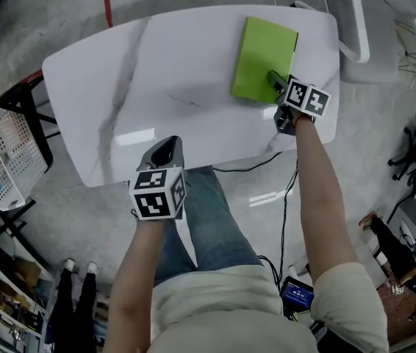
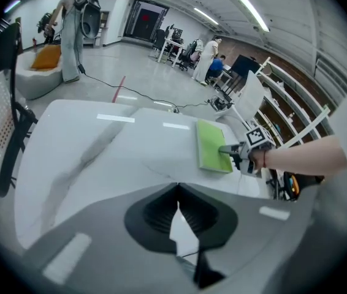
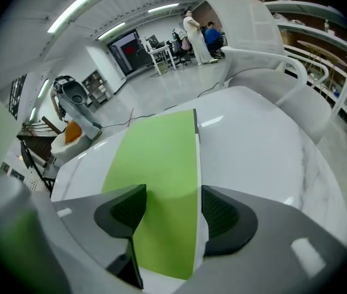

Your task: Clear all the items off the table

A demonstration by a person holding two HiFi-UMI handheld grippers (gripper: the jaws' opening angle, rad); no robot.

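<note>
The person is working at a white marble-pattern table that is looking almost cleared. Only a green book is lying on it, flat at the far right. The right gripper is reaching over the book's near edge with its jaws parted, the green cover showing between them and the pads not pressing on it. The left gripper is hovering at the table's near edge, clenched on nothing. The task is probably nearing its end — grasping the book and carrying it off is what remains.
</note>
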